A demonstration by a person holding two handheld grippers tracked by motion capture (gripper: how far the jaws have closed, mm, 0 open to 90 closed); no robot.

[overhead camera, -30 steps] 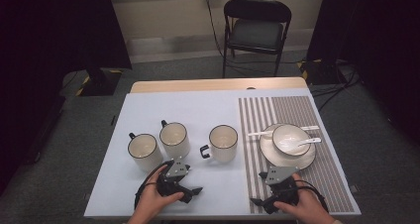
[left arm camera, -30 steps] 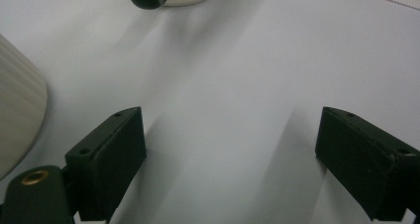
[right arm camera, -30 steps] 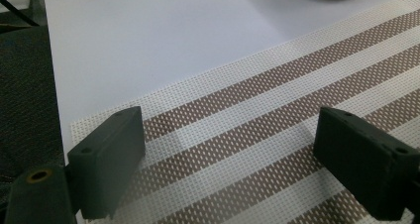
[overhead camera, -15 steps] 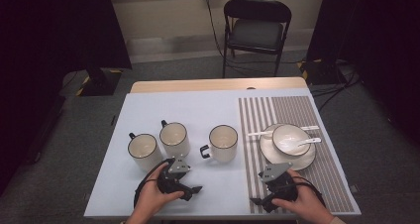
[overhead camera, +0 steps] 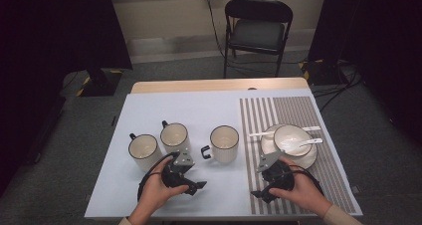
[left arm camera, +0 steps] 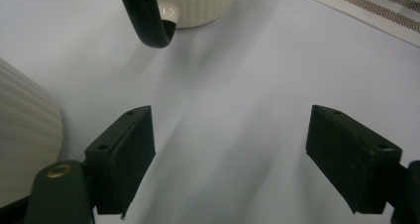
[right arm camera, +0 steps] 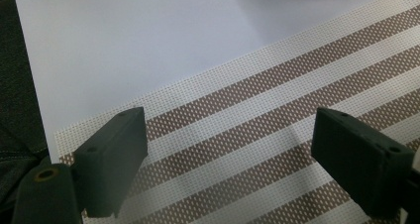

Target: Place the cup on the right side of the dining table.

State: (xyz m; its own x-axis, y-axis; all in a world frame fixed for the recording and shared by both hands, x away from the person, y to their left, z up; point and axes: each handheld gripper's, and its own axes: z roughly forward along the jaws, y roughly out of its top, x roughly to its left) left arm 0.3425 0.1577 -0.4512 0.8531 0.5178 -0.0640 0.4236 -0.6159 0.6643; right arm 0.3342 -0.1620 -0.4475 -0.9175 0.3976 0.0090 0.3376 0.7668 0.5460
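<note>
Tongs (left arm camera: pixel 230 159) above smooth white table (left arm camera: pixel 237 85)

mugs (overhead camera: pixel 224 143): glossy ribbed ceramic | placemat (right arm camera: pixel 277 130): woven mesh | table (left arm camera: pixel 233 110): smooth matt

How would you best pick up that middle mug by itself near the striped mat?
Probably by the handle of the mug: it sticks out to the left toward the open left claw, so come from that side, jaws closing across the loop.
</note>
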